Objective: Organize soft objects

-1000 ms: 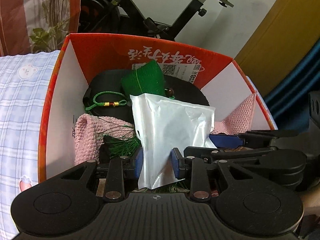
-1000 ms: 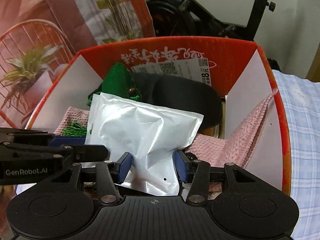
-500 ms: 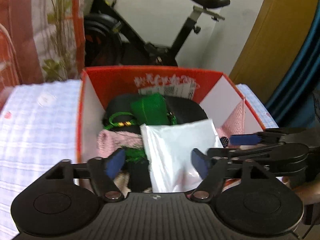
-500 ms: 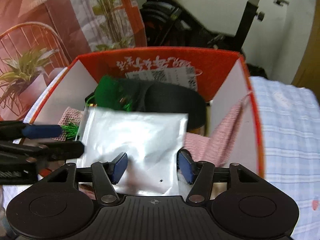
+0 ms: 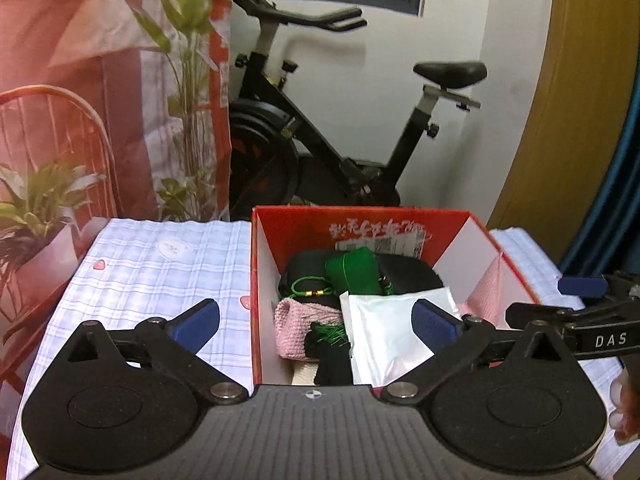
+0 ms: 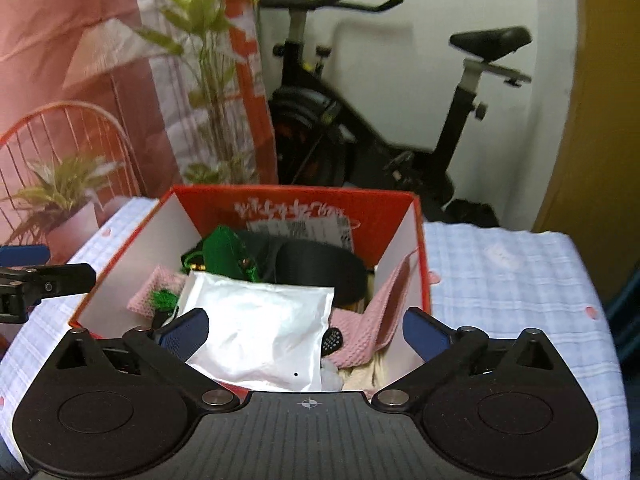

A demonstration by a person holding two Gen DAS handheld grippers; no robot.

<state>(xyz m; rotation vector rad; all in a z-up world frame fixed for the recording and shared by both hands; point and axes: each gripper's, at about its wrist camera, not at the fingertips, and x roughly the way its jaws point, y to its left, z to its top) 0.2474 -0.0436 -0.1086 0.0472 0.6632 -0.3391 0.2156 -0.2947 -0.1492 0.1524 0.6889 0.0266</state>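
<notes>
Plainly, we judged the white pouch (image 6: 262, 330) in the red box (image 6: 424, 248) light, limp, slippery; best pinched at its near edge. Left gripper (image 5: 316, 320) and right gripper (image 6: 306, 330) were opening wide, gripping nothing.

- A black exercise bike (image 5: 320, 152) stands against the white wall beyond the far edge of the bed.
- A checked blue sheet (image 5: 160, 280) covers the bed.
- A curtain (image 5: 100, 80) printed with plants hangs at the left.
- A wooden panel (image 5: 568, 120) stands at the right.
</notes>
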